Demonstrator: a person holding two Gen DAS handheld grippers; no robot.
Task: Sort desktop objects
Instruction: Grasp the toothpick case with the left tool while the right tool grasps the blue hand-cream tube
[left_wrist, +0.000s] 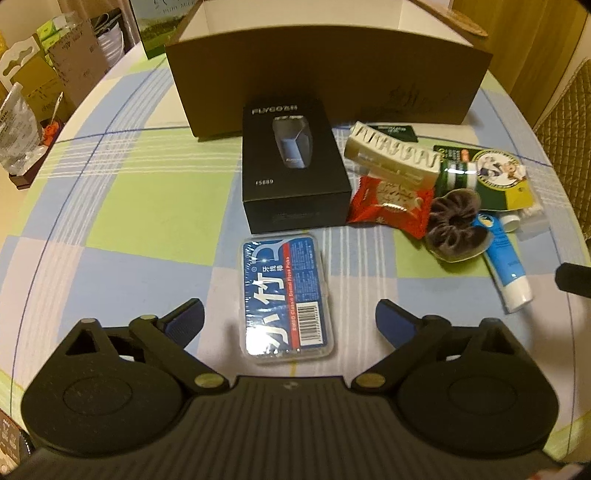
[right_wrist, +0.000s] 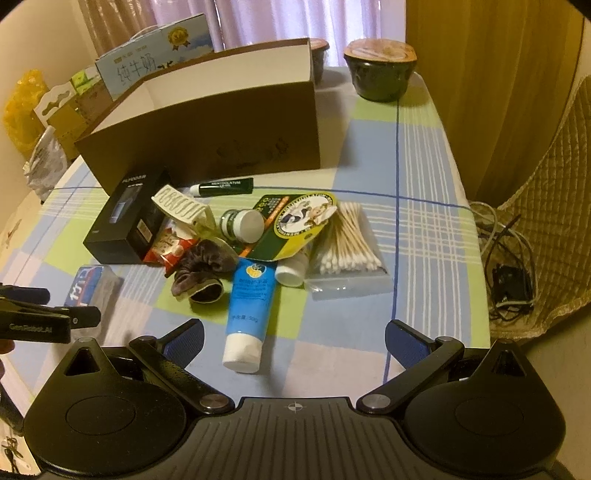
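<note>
Nearby, shaver box (left_wrist: 295, 162) behind floss case (left_wrist: 286, 299) — scrunchie (left_wrist: 456, 229) beside

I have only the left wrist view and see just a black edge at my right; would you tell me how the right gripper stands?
Observer: The right gripper is open and holds nothing. The blue-and-white tube lies just ahead of it, white end nearest.
Operator: Thank you. What is the pale bundle at my right edge?
Observer: A clear bag of cotton swabs, lying flat to the right of the green-and-yellow card.
Operator: Is anything beyond the brown box?
Observer: A dark bowl with a brown lid stands past the box's right end.
</note>
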